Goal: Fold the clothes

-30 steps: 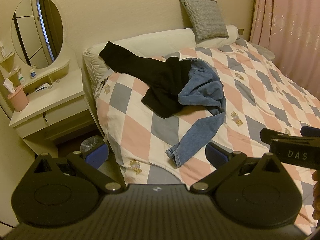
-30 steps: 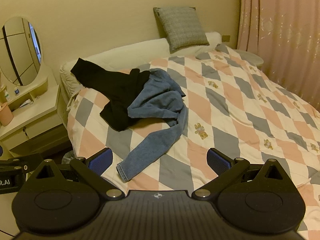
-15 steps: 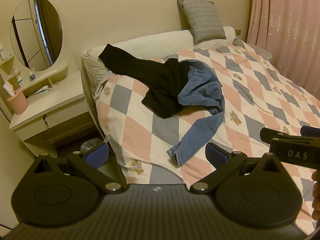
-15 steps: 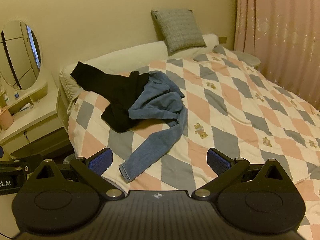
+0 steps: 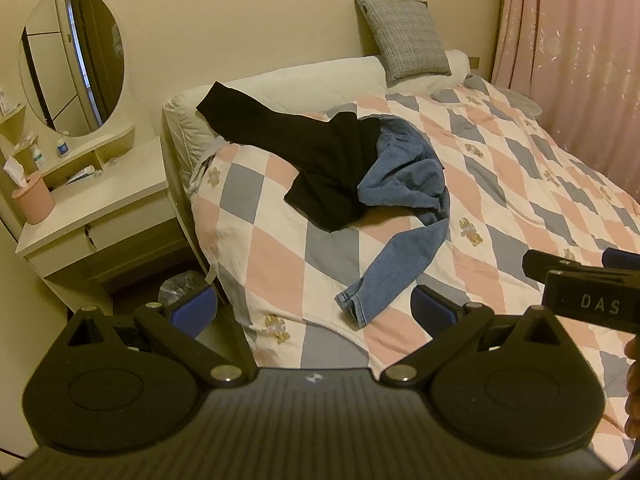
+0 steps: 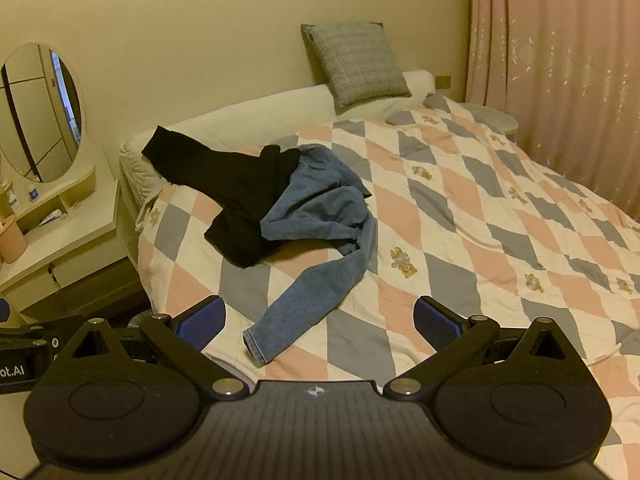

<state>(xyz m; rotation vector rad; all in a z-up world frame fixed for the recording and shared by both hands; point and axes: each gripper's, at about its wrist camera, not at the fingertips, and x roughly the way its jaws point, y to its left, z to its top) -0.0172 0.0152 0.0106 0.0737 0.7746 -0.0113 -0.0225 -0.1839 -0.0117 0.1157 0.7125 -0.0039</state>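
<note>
Ahead of both grippers, past their spread fingertips, the crumpled blue denim garment [image 6: 320, 220] lies on the pink-and-grey checked quilt [image 6: 460, 216], its sleeve trailing nearest. A black garment [image 5: 304, 156] overlaps it on the far left. Over the last second the pile has slid slightly farther off. The left gripper [image 5: 314, 306] and right gripper [image 6: 320, 318] stay wide apart, holding nothing, so folding hasn't begun.

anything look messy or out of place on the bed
Yes: a black garment and a blue denim garment lie crumpled and overlapping on the checked quilt, unfolded, one denim sleeve trailing toward the bed's edge.
</note>
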